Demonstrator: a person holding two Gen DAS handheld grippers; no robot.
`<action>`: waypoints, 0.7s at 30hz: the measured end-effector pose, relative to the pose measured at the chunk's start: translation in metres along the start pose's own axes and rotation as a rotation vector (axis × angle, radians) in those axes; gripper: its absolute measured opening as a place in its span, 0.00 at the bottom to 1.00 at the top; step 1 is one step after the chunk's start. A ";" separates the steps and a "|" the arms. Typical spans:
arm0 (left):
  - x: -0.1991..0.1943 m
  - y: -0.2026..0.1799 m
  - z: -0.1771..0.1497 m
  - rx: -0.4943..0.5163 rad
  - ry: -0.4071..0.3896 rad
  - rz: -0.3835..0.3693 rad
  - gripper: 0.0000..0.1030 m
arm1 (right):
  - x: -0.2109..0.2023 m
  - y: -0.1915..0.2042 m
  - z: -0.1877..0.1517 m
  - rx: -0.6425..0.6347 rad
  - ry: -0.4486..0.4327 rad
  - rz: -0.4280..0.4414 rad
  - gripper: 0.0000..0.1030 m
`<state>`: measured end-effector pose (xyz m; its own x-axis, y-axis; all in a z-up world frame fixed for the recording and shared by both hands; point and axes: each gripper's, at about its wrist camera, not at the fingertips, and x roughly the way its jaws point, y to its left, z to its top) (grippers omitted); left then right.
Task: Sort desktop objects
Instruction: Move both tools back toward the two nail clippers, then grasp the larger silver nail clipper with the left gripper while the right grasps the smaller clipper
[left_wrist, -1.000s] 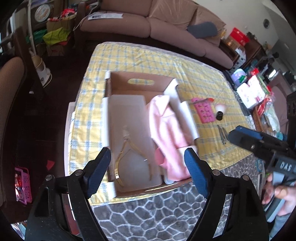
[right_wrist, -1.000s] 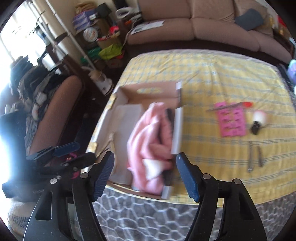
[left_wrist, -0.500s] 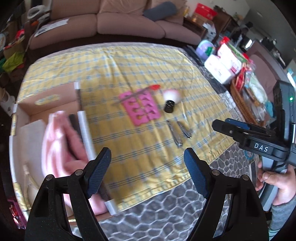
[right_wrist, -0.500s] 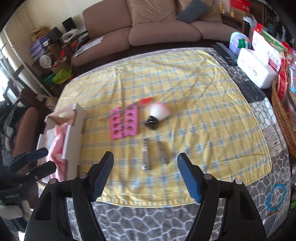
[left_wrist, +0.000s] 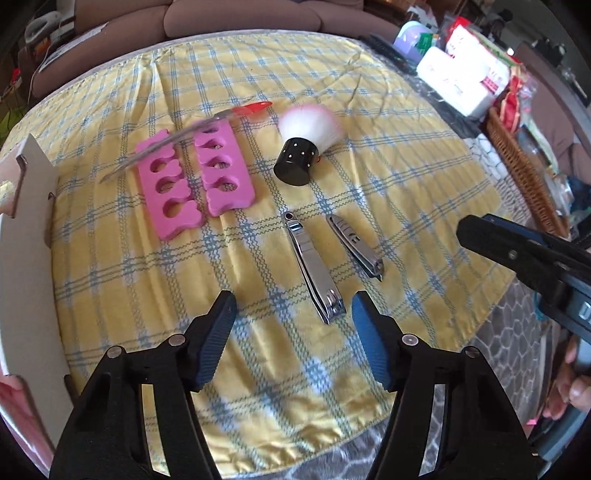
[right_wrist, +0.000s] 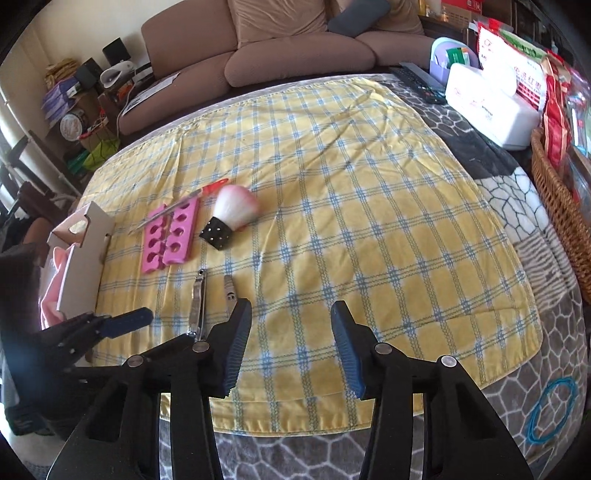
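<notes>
On the yellow plaid cloth (left_wrist: 369, 177) lie two pink toe separators (left_wrist: 192, 181), a red-handled metal tool (left_wrist: 221, 118) across them, a white brush with a black base (left_wrist: 306, 144), a large nail clipper (left_wrist: 316, 273) and a small nail clipper (left_wrist: 356, 247). My left gripper (left_wrist: 293, 306) is open and empty, just short of the large clipper. My right gripper (right_wrist: 291, 325) is open and empty over bare cloth, right of the clippers (right_wrist: 197, 299). The white box (right_wrist: 85, 251) with pink cloth stands at the left.
A white case (right_wrist: 491, 107), a wicker basket (right_wrist: 565, 206) and packets crowd the table's right side. A remote (right_wrist: 421, 81) lies at the back. A sofa (right_wrist: 295, 48) stands behind the table. A blue ring (right_wrist: 552, 410) lies on the grey patterned cover.
Both grippers swung right, away from the box and toward the loose items. The left one now hovers close over the clippers. Both stayed open and empty.
</notes>
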<state>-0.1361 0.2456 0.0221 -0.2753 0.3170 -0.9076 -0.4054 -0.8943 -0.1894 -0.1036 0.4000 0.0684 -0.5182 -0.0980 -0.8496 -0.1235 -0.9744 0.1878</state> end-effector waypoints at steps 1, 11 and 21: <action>0.001 -0.002 0.001 0.007 -0.012 0.014 0.59 | 0.001 -0.002 -0.001 0.002 0.000 0.008 0.46; 0.001 -0.006 0.001 0.067 -0.052 0.060 0.14 | 0.014 0.003 -0.007 -0.023 -0.007 0.031 0.46; -0.015 0.020 -0.009 0.084 -0.038 0.004 0.15 | 0.028 0.025 -0.012 -0.091 -0.008 0.055 0.46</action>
<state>-0.1321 0.2205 0.0284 -0.3096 0.3264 -0.8931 -0.4754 -0.8666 -0.1519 -0.1108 0.3699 0.0433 -0.5285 -0.1507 -0.8355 -0.0176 -0.9820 0.1882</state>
